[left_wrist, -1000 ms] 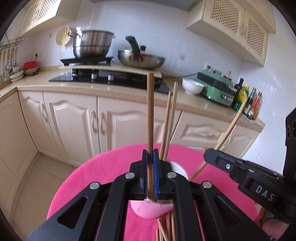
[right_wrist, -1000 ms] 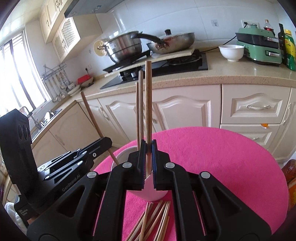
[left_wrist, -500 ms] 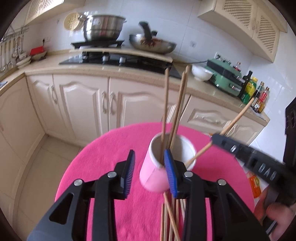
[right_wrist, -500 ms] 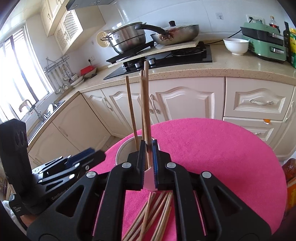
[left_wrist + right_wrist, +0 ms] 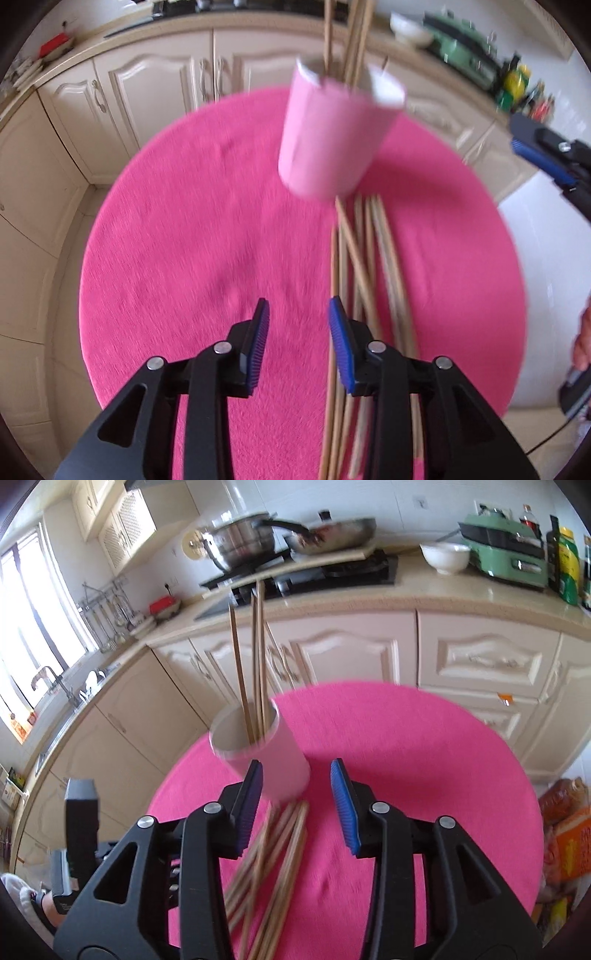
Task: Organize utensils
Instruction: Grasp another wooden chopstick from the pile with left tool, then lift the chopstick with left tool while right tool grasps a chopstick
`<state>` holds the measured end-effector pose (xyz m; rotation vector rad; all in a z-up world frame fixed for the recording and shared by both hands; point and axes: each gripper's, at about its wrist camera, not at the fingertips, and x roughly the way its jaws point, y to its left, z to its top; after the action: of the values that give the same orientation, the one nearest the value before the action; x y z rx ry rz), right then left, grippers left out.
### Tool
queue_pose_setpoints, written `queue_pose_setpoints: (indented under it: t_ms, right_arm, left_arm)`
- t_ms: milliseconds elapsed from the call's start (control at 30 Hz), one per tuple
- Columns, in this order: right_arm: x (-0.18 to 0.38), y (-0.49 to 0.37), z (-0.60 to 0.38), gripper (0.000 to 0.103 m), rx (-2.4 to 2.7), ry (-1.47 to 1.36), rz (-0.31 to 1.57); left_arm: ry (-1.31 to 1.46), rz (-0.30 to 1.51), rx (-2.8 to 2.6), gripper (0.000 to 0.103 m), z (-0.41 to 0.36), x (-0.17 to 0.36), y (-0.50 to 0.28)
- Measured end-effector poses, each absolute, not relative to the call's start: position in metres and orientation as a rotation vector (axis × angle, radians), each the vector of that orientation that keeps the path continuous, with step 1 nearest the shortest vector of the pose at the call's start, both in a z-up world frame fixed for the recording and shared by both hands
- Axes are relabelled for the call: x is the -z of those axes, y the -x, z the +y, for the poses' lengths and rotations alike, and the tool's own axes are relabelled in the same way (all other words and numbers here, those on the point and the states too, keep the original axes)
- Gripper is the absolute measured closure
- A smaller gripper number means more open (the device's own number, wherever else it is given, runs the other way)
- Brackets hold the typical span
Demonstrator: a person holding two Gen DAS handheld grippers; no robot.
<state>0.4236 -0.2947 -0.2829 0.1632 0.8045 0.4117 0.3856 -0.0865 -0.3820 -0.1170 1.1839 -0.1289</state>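
A pink cup [image 5: 332, 140] stands on the round pink table [image 5: 203, 240] with several wooden chopsticks upright in it [image 5: 255, 672]. Several loose chopsticks [image 5: 365, 266] lie on the cloth in front of the cup, also in the right wrist view [image 5: 273, 849]. My left gripper [image 5: 299, 332] is open and empty, above the cloth just left of the loose chopsticks. My right gripper [image 5: 297, 797] is open and empty, above the loose chopsticks and right in front of the cup [image 5: 273, 760]. The right gripper's blue pad also shows at the far right of the left wrist view [image 5: 543, 162].
Cream kitchen cabinets [image 5: 480, 657] and a counter with a hob, a steel pot [image 5: 236, 546], a pan, a white bowl [image 5: 445, 557] and a green appliance run behind the table. Snack bags [image 5: 565, 830] lie right of the table.
Both grippers let go of their chopsticks, which now stand in the cup. Both opened, pulled back and tilted down toward the loose chopsticks.
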Motion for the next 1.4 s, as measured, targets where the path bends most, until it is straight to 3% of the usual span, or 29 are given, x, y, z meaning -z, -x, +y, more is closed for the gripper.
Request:
queue_pose_setpoints:
  t_ms: [267,800,1033,1133,1167,1200,1400]
  right_arm:
    - [0.315,-0.390,-0.302,0.064,-0.355,-0.183,0.900]
    - [0.341,-0.372,-0.304,0.064,-0.281,-0.209,1.010]
    - [0.347,-0.376,-0.298,0.064,-0.284,-0.200,1.037]
    - [0.353,-0.380,-0.292,0.064,-0.293,-0.192,1.077]
    - [0.355,-0.382,-0.289,0.064,-0.295,-0.187,1.089]
    - [0.356,-0.384,-0.286,0.064,-0.299,-0.181,1.100]
    - [0.373,-0.393,-0.266,0.066,-0.297,-0.139,1.188]
  left_arm:
    - [-0.006,1.246,0.171,0.070,-0.107,0.406,-0.379]
    - [-0.258,1.288,0.141,0.069,-0.142,0.403,-0.396]
    - [-0.131,1.349,0.147,0.069,-0.127,0.408,-0.406]
    - [-0.084,1.350,0.147,0.080,-0.120,0.407,-0.410]
    - [-0.072,1.348,0.145,0.094,-0.116,0.406,-0.409]
    - [-0.041,1.352,0.151,0.096,-0.110,0.405,-0.410]
    - [0.063,1.337,0.132,0.098,-0.082,0.404,-0.405]
